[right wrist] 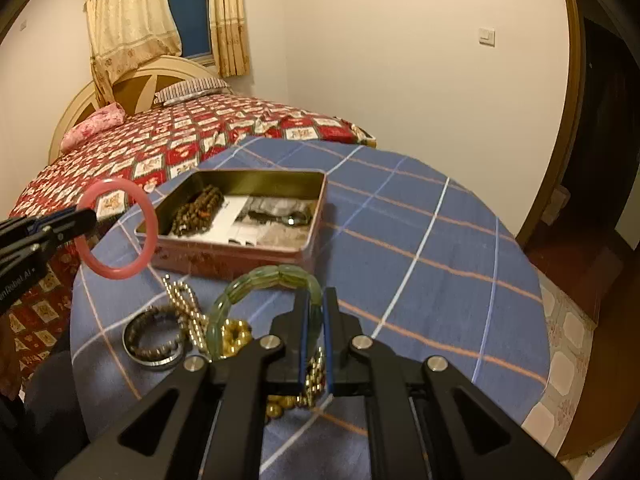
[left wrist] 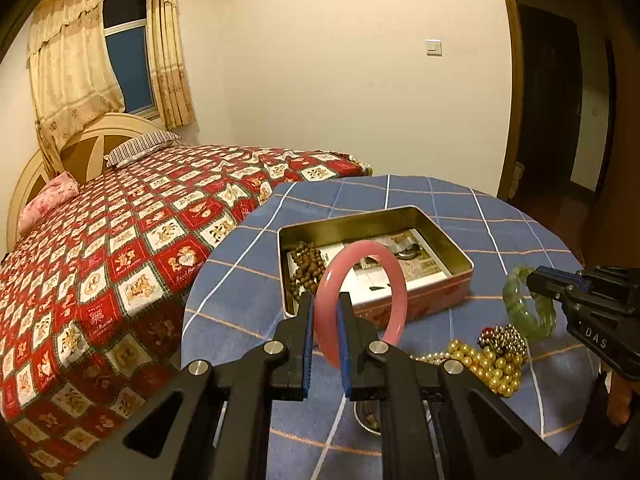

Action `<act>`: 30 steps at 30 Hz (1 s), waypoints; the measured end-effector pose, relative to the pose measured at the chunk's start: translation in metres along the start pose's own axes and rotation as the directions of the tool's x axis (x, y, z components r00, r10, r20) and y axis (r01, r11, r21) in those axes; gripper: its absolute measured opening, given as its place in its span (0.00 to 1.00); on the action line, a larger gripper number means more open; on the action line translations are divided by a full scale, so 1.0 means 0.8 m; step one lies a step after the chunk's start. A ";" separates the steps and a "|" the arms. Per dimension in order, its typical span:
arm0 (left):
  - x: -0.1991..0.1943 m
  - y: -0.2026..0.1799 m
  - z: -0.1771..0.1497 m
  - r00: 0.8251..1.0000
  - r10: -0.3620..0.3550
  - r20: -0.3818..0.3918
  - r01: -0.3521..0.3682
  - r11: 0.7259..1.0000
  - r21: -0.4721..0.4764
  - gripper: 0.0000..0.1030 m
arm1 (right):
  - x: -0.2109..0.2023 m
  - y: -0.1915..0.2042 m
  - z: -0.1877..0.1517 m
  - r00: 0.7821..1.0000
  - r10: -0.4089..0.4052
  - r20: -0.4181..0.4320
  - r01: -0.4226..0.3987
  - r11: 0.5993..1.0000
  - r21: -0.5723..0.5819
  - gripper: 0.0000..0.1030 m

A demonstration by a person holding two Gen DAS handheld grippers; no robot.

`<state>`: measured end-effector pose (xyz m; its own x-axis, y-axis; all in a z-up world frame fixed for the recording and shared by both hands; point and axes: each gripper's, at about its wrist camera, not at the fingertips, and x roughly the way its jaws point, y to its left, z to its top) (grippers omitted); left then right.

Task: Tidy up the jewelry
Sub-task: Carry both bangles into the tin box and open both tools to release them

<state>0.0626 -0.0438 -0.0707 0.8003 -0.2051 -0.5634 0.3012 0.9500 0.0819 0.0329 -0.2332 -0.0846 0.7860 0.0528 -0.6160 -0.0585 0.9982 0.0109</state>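
While the left gripper (left wrist: 325,316) pinches a pink bangle (left wrist: 360,300) at lower centre, above the tin (left wrist: 456,256) on the tabletop (left wrist: 500,216), the right gripper (right wrist: 316,308) is clamped on a green bracelet (right wrist: 260,280) over the bead pile (right wrist: 192,312).

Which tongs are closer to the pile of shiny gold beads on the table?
Right. The right tongs, gripping the green bracelet, hang just above the gold beads. The left tongs, gripping the pink bangle, are off to the side.
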 end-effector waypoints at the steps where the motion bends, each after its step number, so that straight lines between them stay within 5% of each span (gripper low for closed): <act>1: 0.001 0.000 0.002 1.000 0.003 0.001 -0.003 1.000 0.001 0.10 | 0.000 0.000 0.003 1.000 -0.001 0.004 0.001 1.000 -0.001 0.08; 30: 0.038 0.015 0.043 0.998 0.054 0.016 -0.054 0.999 -0.002 0.10 | 0.022 0.003 0.048 0.999 -0.028 0.024 0.029 0.999 -0.032 0.08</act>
<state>0.1082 -0.0463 -0.0587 0.8235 -0.1577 -0.5449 0.2571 0.9600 0.1107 0.0702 -0.2291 -0.0649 0.8021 0.0254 -0.5966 -0.0555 0.9979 -0.0322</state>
